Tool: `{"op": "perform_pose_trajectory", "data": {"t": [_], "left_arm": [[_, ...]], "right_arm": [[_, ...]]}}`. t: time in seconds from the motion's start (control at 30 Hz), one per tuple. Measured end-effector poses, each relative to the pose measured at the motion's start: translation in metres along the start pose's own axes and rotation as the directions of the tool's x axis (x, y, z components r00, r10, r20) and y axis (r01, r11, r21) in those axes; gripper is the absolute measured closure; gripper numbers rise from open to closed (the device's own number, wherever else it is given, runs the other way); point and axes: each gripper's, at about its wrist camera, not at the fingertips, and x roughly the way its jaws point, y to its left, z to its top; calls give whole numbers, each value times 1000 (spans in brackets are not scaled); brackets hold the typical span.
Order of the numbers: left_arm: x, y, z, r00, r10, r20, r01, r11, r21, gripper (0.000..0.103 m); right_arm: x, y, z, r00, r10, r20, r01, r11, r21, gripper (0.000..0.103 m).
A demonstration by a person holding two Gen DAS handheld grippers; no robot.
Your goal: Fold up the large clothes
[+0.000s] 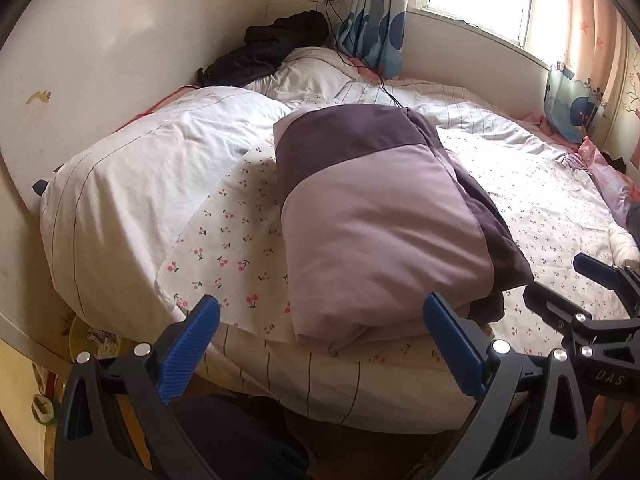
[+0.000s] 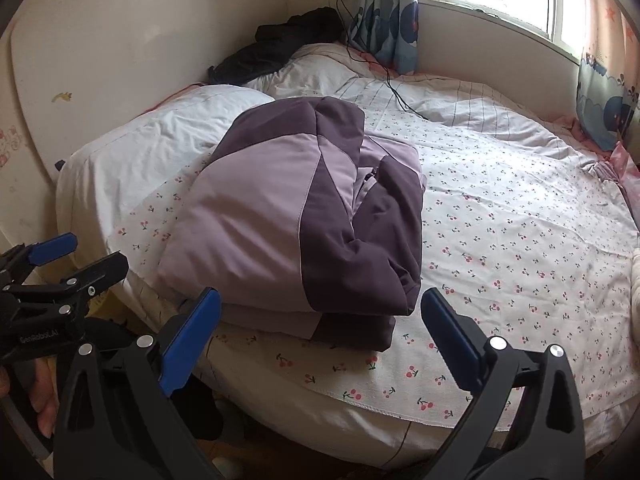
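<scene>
A large two-tone purple garment (image 1: 380,220) lies folded into a thick bundle on the cherry-print bed sheet (image 1: 224,248), near the bed's front edge. It also shows in the right wrist view (image 2: 288,216). My left gripper (image 1: 320,320) is open and empty, held just in front of the bundle's near edge. My right gripper (image 2: 320,312) is open and empty, also just in front of the bundle. Each gripper shows in the other's view, the right one (image 1: 560,284) at the far right and the left one (image 2: 76,256) at the far left.
A white pillow (image 1: 152,168) lies left of the bundle against the wall. A black garment (image 1: 264,48) sits at the bed's far corner, with a charger cable (image 1: 360,68) trailing across the bedding. Curtains (image 1: 376,20) and a window are at the back.
</scene>
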Motion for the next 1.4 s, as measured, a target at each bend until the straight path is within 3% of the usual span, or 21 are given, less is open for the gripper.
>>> {"op": "perform_pose_trajectory", "data": {"t": [0.6, 0.8, 1.4], "left_arm": [[-2, -3, -5, 1000, 6, 2, -6, 1000, 15, 6], [2, -11, -8, 998, 55, -23, -53, 996, 76, 6], [-1, -5, -7, 999, 48, -18, -47, 998, 46, 6]], "right_arm": [[-1, 1, -5, 1000, -7, -8, 7, 1000, -3, 6], [-1, 1, -5, 1000, -7, -9, 7, 1000, -2, 6], [2, 3, -10, 1000, -5, -19, 5, 1000, -5, 6]]}}
